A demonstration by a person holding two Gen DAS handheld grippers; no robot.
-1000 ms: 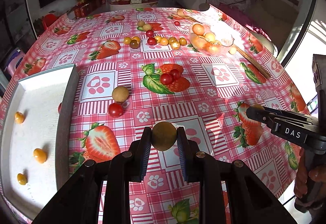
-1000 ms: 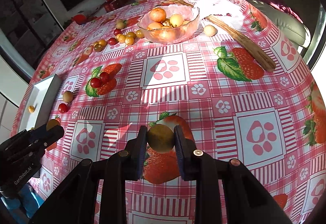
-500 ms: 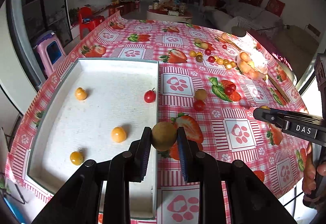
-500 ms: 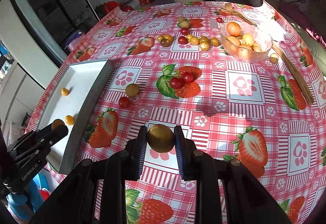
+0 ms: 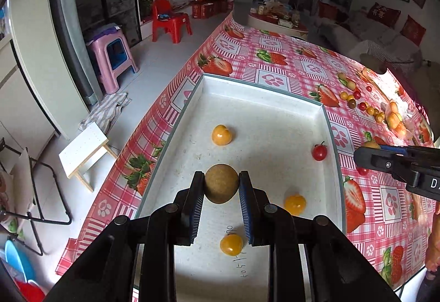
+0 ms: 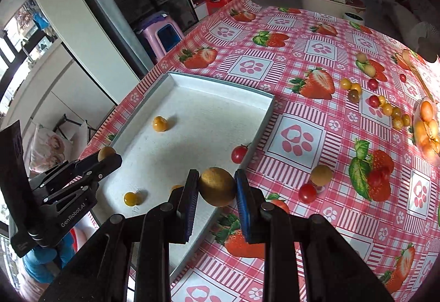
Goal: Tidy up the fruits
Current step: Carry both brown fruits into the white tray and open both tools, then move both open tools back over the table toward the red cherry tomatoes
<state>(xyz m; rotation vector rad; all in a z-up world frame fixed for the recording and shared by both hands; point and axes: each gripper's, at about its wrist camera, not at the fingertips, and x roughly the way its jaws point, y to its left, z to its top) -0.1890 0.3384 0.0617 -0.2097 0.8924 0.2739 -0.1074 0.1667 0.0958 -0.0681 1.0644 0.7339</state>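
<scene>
My left gripper [image 5: 221, 186] is shut on a brown round fruit [image 5: 221, 183] and holds it above the white tray [image 5: 264, 98]. In the tray lie three yellow-orange fruits, one of them [image 5: 221, 134] at the middle, and a red cherry tomato [image 5: 319, 152] by the right wall. My right gripper [image 6: 216, 186] is shut on a second brown round fruit [image 6: 216, 186], above the tray's right rim [image 6: 261, 126]. The left gripper shows at the left of the right wrist view [image 6: 106, 156]. The right gripper shows at the right of the left wrist view [image 5: 368, 153].
On the strawberry tablecloth lie a brown fruit [image 6: 321, 175], red tomatoes [image 6: 307, 192] and a row of small yellow and red fruits [image 6: 385, 106]. A glass bowl of orange fruits [image 6: 426, 126] stands at the far right. The table's left edge drops to the floor.
Both grippers have swung left with their fruits. The left one has come over the middle of the tray, the right one from the cloth to the tray's right rim.
</scene>
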